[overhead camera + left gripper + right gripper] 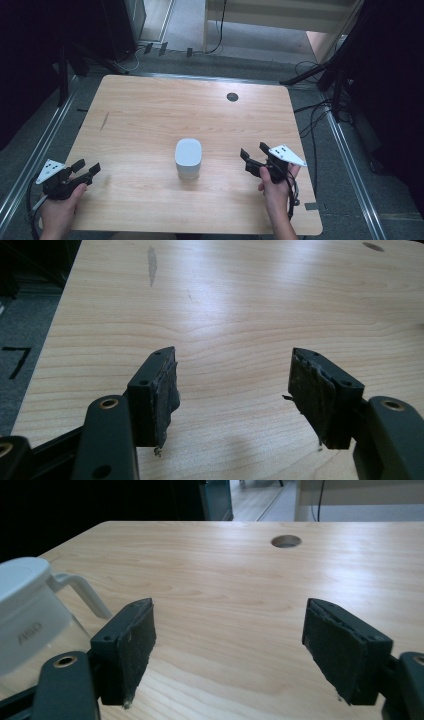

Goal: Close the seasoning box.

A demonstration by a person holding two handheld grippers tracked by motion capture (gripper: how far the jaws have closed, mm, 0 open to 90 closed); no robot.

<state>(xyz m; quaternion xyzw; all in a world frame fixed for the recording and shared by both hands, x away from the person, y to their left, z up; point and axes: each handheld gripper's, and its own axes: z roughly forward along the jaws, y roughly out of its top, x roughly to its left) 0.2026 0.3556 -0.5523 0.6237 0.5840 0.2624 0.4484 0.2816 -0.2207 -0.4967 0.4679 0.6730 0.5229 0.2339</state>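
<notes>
Both tools spread apart, gripping nothing: left tool [89,169], right tool [252,155]. Between them, well apart from each, white lidded jug [188,159] upright on worktop [150,115]. Risk: glancing contact tipping it; thin handle [82,592] slipping from pads.

A light wooden table [150,110] with a round cable hole [232,97] carries a white jug [188,158] near its middle.

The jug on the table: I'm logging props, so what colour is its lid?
White, seen best in the high view: the jug has a white lid.
</notes>
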